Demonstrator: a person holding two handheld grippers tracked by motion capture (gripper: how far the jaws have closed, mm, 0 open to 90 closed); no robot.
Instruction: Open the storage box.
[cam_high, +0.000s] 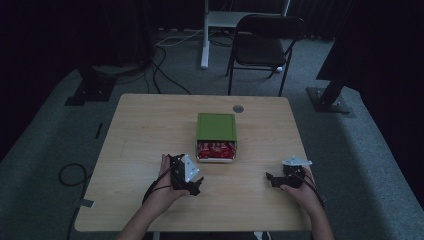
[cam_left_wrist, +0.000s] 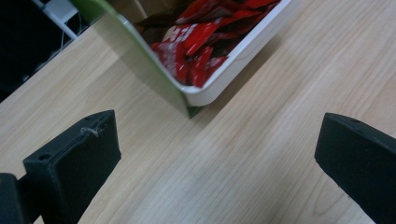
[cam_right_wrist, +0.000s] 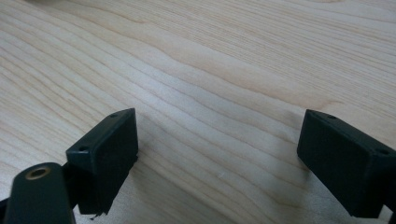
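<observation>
In the high view, a white box (cam_high: 216, 151) with a green lid (cam_high: 216, 126) slid partly back is seen at the middle of the table (cam_high: 130, 145), its near end uncovered and red packets (cam_high: 216, 148) lying inside. The left gripper (cam_high: 195, 187) is held near the box's near left corner, apart from it; the right gripper (cam_high: 270, 178) is held well to the right of the box, near the table's right edge. Bare wood lies between the two grippers and along the near edge. A black chair (cam_high: 262, 42) stands beyond the far edge.

In the left gripper view, the left gripper (cam_left_wrist: 217, 149) is seen with its jaws spread wide and nothing between them. The box (cam_left_wrist: 233, 58) lies just ahead, one corner turned toward the gap, red packets (cam_left_wrist: 196, 42) heaped inside and the green lid (cam_left_wrist: 140, 60) along its left side.

In the right gripper view, the right gripper (cam_right_wrist: 217, 144) is likewise spread wide over bare table (cam_right_wrist: 210, 60), gripping nothing.
</observation>
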